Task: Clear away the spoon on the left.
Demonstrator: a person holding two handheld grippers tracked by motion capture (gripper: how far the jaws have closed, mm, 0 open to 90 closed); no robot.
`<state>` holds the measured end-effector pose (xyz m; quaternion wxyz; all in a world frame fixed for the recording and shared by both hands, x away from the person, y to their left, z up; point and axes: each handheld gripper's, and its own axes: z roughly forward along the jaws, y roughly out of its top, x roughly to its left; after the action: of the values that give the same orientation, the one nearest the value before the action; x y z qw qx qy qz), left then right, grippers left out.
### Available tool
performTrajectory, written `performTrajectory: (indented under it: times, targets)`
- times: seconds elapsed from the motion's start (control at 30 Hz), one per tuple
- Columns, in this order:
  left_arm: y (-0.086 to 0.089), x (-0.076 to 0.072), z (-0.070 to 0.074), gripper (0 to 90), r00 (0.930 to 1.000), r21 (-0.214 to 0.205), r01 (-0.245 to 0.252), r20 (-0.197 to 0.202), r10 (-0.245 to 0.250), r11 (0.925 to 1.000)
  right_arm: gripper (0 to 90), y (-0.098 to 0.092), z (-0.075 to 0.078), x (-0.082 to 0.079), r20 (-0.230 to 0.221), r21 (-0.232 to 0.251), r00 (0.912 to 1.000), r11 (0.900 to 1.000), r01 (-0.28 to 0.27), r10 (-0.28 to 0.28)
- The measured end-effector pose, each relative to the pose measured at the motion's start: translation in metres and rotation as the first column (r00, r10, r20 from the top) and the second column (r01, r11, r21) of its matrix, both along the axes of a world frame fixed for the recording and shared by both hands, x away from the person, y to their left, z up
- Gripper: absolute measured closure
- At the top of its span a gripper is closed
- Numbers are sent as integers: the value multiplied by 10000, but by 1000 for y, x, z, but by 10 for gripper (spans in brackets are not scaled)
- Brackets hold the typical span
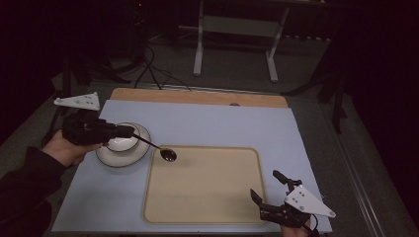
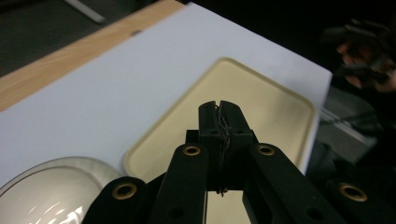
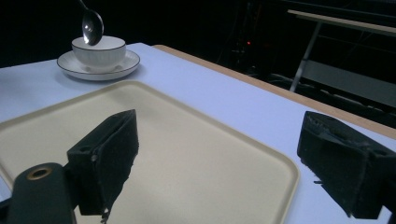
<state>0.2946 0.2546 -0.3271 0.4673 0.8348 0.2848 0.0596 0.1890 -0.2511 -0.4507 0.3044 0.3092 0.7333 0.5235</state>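
My left gripper (image 1: 131, 132) is shut on the thin handle of a metal spoon (image 1: 168, 154). The spoon is held in the air, its bowl over the far left corner of the beige tray (image 1: 207, 197). In the left gripper view the jaws (image 2: 221, 108) press together on the handle above the tray (image 2: 275, 112). A white cup (image 1: 122, 143) stands on a saucer (image 1: 111, 159) under the left gripper. My right gripper (image 1: 266, 183) rests open at the tray's near right corner with nothing between its fingers. In the right gripper view the spoon (image 3: 92, 25) hangs in front of the cup (image 3: 99, 50).
A pale blue mat (image 1: 217, 123) covers the table, with a wooden edge (image 1: 197, 96) at the far side. Beyond the table are a white table frame (image 1: 234, 39) and cables (image 1: 153, 74) on a dark floor.
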Motion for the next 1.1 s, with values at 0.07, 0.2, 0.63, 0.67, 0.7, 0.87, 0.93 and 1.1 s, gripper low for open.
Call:
performTrajectory:
  times: [0.07, 0.2, 0.63, 0.67, 0.7, 0.87, 0.93, 1.1]
  targets:
    - [-6, 3, 0, 894, 10000, 124, 78, 16, -78, 9999, 126, -1, 0, -1, -18, 8, 10000, 10000, 43, -43]
    - [-19, 9, -2, 894, 9979, 294, 646, -70, -644, 9975, 126, -4, 0, -5, -6, 20, 9999, 9999, 171, -171]
    - [-68, 35, -17, 893, 9572, 1588, 2727, -1441, -2509, 9489, 127, -10, 0, -12, 6, 46, 9989, 9989, 461, -461]
    - [-71, 36, -18, 893, 9559, 1696, 2766, -1498, -2527, 9459, 126, -10, 0, -12, -1, 42, 9989, 9989, 460, -460]
    - [-74, 37, -19, 893, 9470, 1779, 3018, -1696, -2730, 9366, 127, -10, 0, -12, 0, 28, 9990, 9990, 454, -454]
    - [-90, 38, -28, 893, 9113, 2342, 3874, -2436, -3320, 8917, 126, -11, -1, -11, -17, 34, 9991, 9990, 435, -434]
    - [-95, 39, -32, 893, 9013, 2421, 4081, -2606, -3461, 8803, 127, -11, -1, -11, -17, 45, 9991, 9991, 426, -426]
    - [-105, 43, -41, 893, 8786, 2519, 4494, -2982, -3730, 8571, 127, -11, -1, -11, -35, 37, 9991, 9991, 416, -415]
